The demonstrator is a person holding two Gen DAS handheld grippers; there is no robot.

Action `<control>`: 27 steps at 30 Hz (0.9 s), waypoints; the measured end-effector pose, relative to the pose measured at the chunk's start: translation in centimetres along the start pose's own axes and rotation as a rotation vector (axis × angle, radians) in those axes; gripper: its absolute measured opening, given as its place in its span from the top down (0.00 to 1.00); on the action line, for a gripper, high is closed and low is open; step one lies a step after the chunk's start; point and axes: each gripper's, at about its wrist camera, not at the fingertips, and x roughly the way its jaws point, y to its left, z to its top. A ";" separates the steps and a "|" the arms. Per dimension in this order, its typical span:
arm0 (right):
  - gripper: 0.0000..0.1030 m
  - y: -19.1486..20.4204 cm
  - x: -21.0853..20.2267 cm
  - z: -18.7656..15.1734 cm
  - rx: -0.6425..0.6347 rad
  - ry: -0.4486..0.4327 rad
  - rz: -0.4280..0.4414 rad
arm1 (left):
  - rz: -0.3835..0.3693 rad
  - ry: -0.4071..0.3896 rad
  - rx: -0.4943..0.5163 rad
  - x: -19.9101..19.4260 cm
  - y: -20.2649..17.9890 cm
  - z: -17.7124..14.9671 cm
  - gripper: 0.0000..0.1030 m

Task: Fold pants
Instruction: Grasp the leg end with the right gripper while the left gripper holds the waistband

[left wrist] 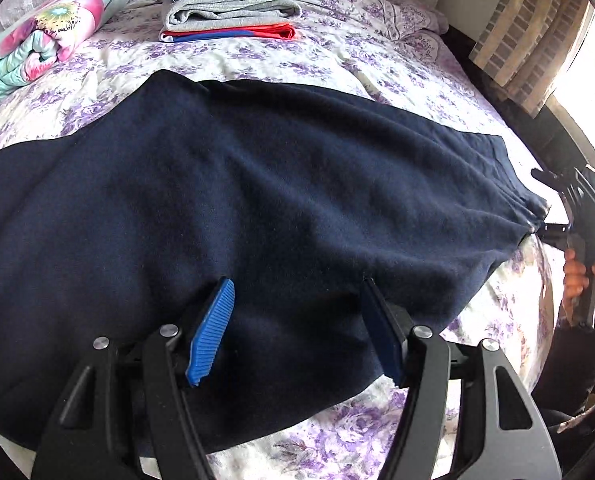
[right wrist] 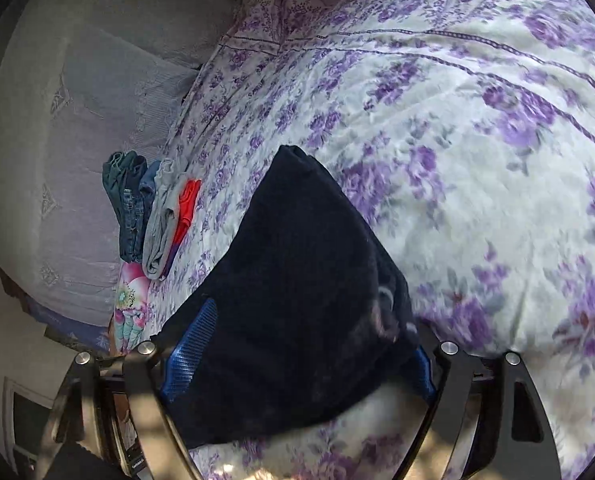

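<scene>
So the navy sweatpants are spread across the bed, which has a white bedspread covered in purple flowers, a bit wrinkled. One end of the pants reaches toward the bed's right edge, the rest runs off to the left. The left gripper sits low over the near hem with its blue-padded jaws spread wide, fabric lying between them, nothing pinched. The right gripper has its jaws wide apart too, with the dark fabric bunched up in the gap; I can't tell if it's actually gripping anything.

Toward the far side of the bed there's a stack of folded clothes: jeans on top, grey sweats, something red and blue at the bottom. A rolled-up floral quilt sits at the far left corner. Brick-pattern curtain by a bright window on the right, and a pale lace-covered headboard behind.
</scene>
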 end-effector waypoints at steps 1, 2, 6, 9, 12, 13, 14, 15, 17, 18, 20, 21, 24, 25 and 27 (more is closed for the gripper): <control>0.80 0.0 0.4 0.1 -0.020 -0.004 -0.042 | 0.011 0.006 0.000 0.0 -0.1 0.0 0.39; 0.80 -0.5 0.7 0.0 -0.011 -0.004 -0.035 | 0.017 0.009 0.000 -0.1 -0.3 0.1 0.39; 0.80 0.1 0.5 -0.5 -0.080 -0.045 -0.089 | -0.006 -0.026 0.011 -1.2 -2.1 1.7 0.39; 0.80 0.7 0.6 -0.6 -0.117 -0.060 -0.129 | -0.042 -0.065 0.068 -1.7 -5.1 3.6 0.39; 0.79 0.2 0.4 -0.7 -0.112 -0.060 -0.120 | -0.107 -0.017 0.080 -0.2 -7.9 5.4 0.39; 0.79 0.2 0.4 -0.7 -0.114 -0.060 -0.120 | -0.140 0.006 0.082 0.6 -9.0 6.1 0.39; 0.79 0.2 0.4 -0.8 -0.120 -0.061 -0.125 | -0.152 0.018 0.086 1.0 -9.9 6.5 0.39; 0.78 0.3 0.4 -0.9 -0.130 -0.063 -0.133 | -0.155 0.029 0.096 1.8 -11.0 7.3 0.41; 0.78 0.5 0.5 -1.0 -0.146 -0.066 -0.151 | -0.169 0.054 0.107 3.2 -13.0 8.8 0.42; 0.78 0.6 0.5 -1.0 -0.151 -0.067 -0.156 | -0.180 0.069 0.103 3.9 -13.8 9.5 0.44; 0.77 0.6 0.5 -1.0 -0.156 -0.065 -0.160 | -0.189 0.092 0.094 5.1 -15.1 10.7 0.47; 0.77 0.6 0.5 -1.0 -0.155 -0.064 -0.159 | -0.179 0.102 0.094 6.1 -15.8 11.3 0.47; 0.77 0.6 0.5 -1.1 -0.156 -0.066 -0.159 | -0.174 0.208 0.054 9.9 -16.8 11.3 0.48; 0.77 0.6 0.5 -1.1 -0.158 -0.068 -0.160 | -0.178 0.223 0.050 10.6 -16.8 10.8 0.47; 0.77 0.6 0.6 -1.2 -0.163 -0.072 -0.166 | -0.153 0.187 0.093 10.6 -17.5 9.9 0.47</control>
